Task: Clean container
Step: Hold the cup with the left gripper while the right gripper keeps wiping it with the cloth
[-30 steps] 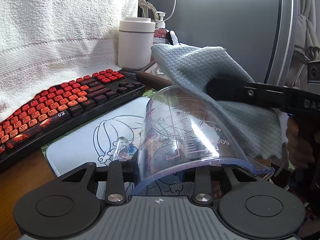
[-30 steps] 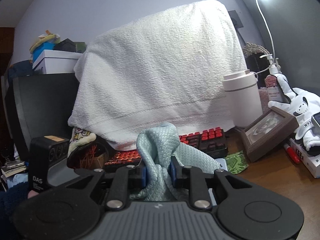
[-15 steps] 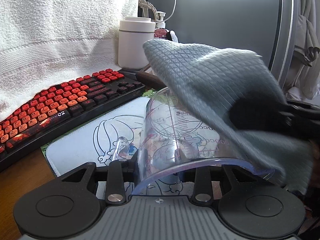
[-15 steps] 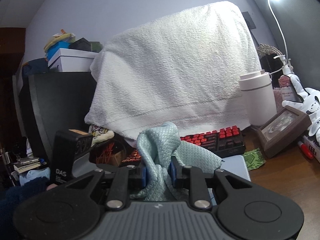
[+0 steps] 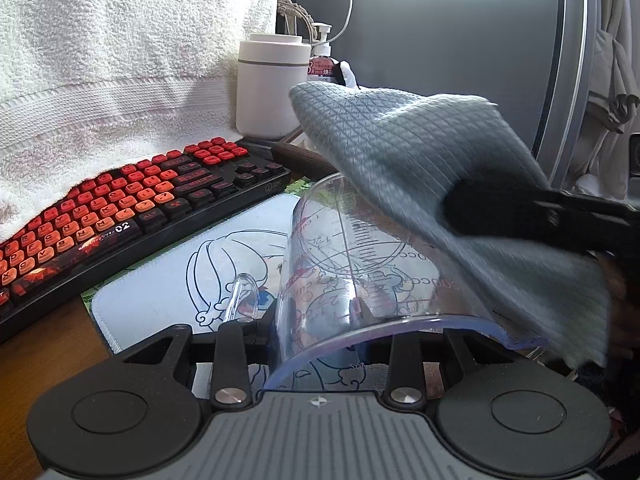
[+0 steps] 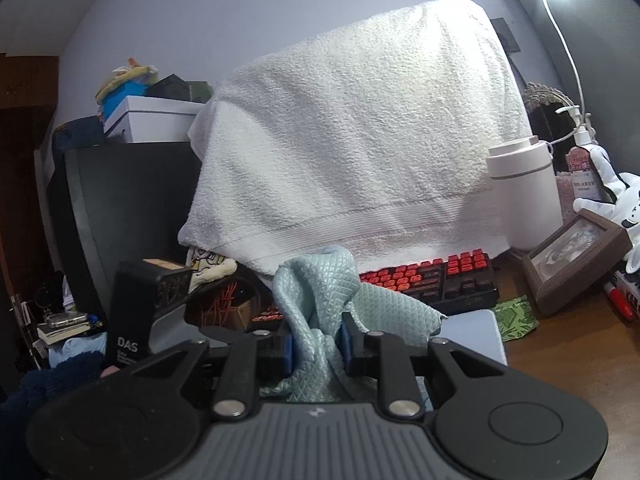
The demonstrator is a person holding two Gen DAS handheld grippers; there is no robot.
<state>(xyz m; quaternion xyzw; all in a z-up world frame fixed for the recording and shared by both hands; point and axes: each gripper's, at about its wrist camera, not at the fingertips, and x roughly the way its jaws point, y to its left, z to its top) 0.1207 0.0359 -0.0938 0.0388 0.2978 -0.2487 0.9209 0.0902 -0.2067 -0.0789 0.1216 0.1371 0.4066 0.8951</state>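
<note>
Above the mouse pad (image 5: 168, 280), the clear measuring cup (image 5: 360, 264) lies sideways, gripped by the left gripper (image 5: 316, 320); the right gripper (image 6: 316, 346), clenching the grey cloth (image 5: 420, 168), drapes it over the cup, keyboard (image 5: 120, 208) behind.

Left tongs (image 5: 316, 320), level, clamped on clear measuring cup (image 5: 360, 264), right tongs (image 6: 316, 346), level, closed on grey-green cloth (image 6: 320, 300)

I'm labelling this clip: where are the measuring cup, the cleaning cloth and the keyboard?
measuring cup (image 5: 360, 264), left wrist view, clear graduated wall.
cleaning cloth (image 5: 404, 140), left wrist view, upper fold.
keyboard (image 5: 132, 208), left wrist view, red keys.
</note>
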